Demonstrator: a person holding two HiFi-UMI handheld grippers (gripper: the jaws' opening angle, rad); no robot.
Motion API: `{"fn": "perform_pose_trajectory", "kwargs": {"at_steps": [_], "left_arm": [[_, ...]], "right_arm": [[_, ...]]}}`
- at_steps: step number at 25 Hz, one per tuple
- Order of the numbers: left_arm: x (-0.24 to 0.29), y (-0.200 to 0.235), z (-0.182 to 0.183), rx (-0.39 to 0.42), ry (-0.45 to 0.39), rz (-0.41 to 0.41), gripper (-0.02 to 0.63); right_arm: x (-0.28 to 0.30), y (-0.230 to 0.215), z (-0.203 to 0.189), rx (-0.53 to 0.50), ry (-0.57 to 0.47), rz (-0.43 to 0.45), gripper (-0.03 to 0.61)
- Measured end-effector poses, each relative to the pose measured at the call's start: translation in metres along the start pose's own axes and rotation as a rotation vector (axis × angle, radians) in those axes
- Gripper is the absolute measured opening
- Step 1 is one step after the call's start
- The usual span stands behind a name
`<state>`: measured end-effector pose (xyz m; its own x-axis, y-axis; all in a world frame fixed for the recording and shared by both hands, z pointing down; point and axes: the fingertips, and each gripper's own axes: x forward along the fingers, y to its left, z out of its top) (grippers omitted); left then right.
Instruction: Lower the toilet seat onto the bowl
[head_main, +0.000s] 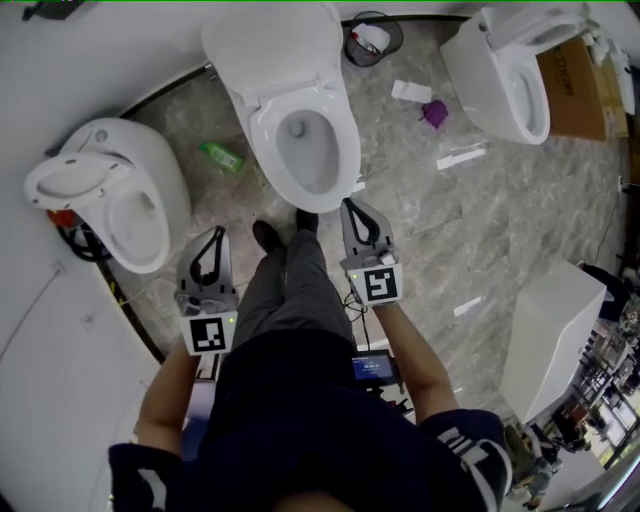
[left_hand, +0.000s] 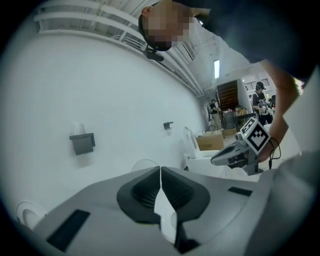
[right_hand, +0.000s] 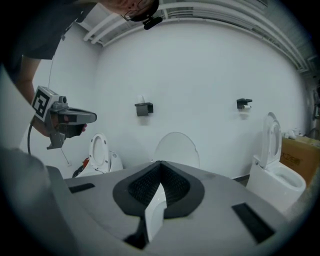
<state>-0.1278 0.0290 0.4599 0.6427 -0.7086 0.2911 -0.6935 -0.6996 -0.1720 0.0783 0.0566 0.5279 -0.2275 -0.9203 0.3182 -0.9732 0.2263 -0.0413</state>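
Both sets of jaws are pinched fully together with nothing in them. On the left gripper (left_hand: 160, 172) the ribbed pads meet in a thin line, and it's the same on the right gripper (right_hand: 160, 167). Both are held out in front of the person, one on each side of their legs. The right one sits a bit farther forward, with its tips just beside the near rim of the bowl (head_main: 305, 150), and I can't tell if it's touching.

The toilet seat (head_main: 270, 45) is up, standing upright at the far end of the middle toilet. From the right gripper view it's a pale oval against the wall. I can't separate seat from lid.

Farther out there's a second toilet (head_main: 110, 190) to the left and a third toilet (head_main: 510, 70) far right, both with seats up. A green bottle (head_main: 220, 156) lies on the marble floor (head_main: 440, 240) left of the bowl. A small bin (head_main: 372, 38) is by the far wall, with a purple thing (head_main: 434, 113) and paper scraps (head_main: 460, 157) to the right.
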Motion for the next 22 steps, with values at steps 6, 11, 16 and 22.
{"fn": "perform_pose_trajectory", "kwargs": {"at_steps": [6,11,16,22], "left_arm": [[-0.032,0.020,0.051,-0.020,-0.116,0.051,0.028],[-0.059,0.035,0.096,-0.039,-0.198,0.111,0.028],[-0.086,0.048,0.131,-0.047,-0.261,0.157,0.026],[-0.111,0.060,0.163,-0.051,-0.332,0.206,0.026]], "right_arm": [[-0.029,0.020,0.077,-0.028,-0.082,0.042,0.020],[-0.053,0.036,0.145,-0.076,-0.143,0.092,0.020],[-0.073,0.050,0.199,-0.106,-0.196,0.125,0.020],[-0.094,0.058,0.250,-0.083,-0.263,0.165,0.020]]}}
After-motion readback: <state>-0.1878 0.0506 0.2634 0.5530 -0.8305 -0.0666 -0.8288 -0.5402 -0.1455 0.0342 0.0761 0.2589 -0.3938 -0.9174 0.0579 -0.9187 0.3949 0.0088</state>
